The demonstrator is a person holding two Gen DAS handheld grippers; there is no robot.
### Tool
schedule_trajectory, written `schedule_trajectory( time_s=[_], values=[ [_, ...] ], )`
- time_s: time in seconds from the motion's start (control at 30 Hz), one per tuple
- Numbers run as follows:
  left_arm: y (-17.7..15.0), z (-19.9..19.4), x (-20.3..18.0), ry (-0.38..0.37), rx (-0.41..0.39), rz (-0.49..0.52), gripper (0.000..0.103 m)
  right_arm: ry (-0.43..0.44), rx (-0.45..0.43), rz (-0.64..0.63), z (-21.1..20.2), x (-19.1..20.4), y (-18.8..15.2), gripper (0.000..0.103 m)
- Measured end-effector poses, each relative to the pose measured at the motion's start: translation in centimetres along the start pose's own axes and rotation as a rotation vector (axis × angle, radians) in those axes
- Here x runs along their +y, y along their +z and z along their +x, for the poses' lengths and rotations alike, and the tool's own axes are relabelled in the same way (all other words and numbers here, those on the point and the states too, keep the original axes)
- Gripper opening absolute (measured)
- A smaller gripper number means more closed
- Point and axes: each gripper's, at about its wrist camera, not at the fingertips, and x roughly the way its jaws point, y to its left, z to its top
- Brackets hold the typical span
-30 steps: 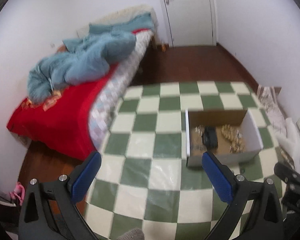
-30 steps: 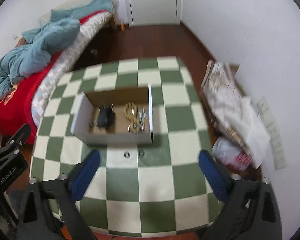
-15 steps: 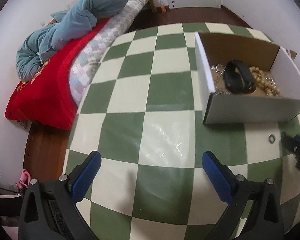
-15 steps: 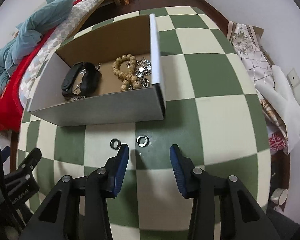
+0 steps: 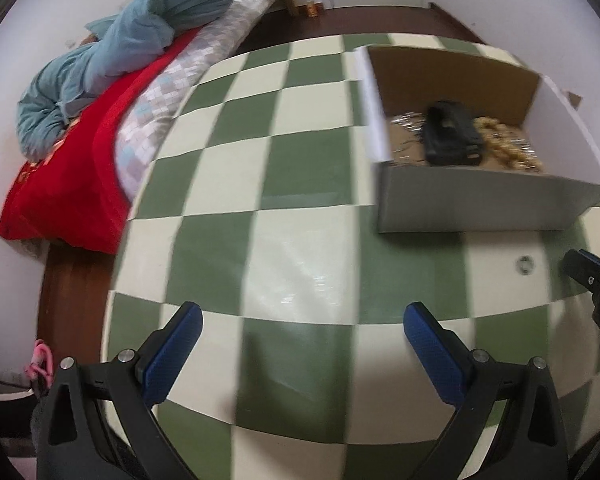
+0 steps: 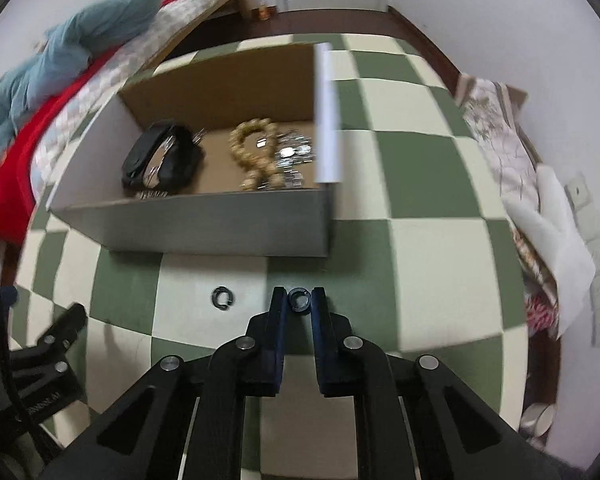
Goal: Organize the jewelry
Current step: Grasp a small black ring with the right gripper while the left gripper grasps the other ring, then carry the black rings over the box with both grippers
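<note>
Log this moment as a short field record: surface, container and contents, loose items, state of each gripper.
surface: green-and-cream checkered table
container: open cardboard box
contents: black watch, wooden bead bracelet, silver pieces
loose items: two small rings on the table in front of the box
right gripper: jaws closing around right ring
other ring: free, left of it
left gripper: open, nothing between its fingers

The bench is covered in green-and-cream checks; a brown-lined grey box is seen at twelve o'clock, a red bed at nine.
</note>
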Motion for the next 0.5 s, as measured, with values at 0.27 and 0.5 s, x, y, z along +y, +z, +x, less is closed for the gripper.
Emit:
schedule_trajectory(
  time_s=[0.27,0.5],
  values=[
    [1.2,-1.0,-7.8,-0.216,0.027,0.075,0.089,-0.018,-0.025,0.144,-3.3,-5.6,-1.1,0.012],
    [1.9,0.4,-12.3,-0.226,0.051,0.138,0.081,-0.040,-0.023,0.205,-4.0,-8.3,-2.0,0.012]
  ],
)
